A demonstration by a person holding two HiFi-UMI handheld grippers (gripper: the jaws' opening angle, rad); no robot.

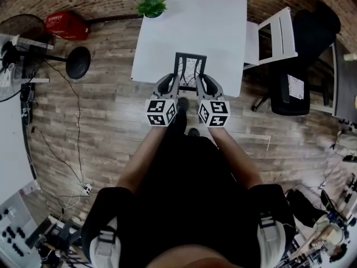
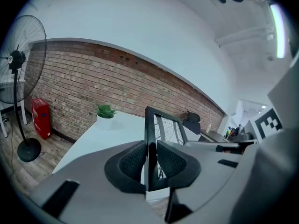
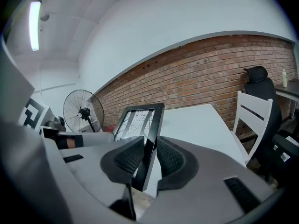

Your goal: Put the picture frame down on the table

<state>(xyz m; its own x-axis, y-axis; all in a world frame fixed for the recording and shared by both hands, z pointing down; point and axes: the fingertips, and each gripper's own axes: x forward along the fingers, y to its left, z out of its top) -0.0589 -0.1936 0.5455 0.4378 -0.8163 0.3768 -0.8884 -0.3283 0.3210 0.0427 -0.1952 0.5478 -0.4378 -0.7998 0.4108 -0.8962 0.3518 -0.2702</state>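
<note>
A black picture frame (image 1: 189,70) with a line drawing behind its glass stands upright in the air over the near edge of the white table (image 1: 206,21). My left gripper (image 1: 174,86) is shut on its left side and my right gripper (image 1: 199,86) on its right side. In the left gripper view the frame's black edge (image 2: 150,125) runs between the ribbed pads (image 2: 133,161), with the gripper (image 2: 150,161) closed on it. The right gripper view shows the frame (image 3: 142,120) clamped the same way by that gripper (image 3: 148,158).
A small potted plant (image 1: 152,5) stands on the table's far left corner. A white chair (image 1: 276,35) and a black office chair (image 1: 304,66) are to the table's right. A floor fan (image 1: 78,63) and a red case (image 1: 67,25) sit on the wooden floor at left.
</note>
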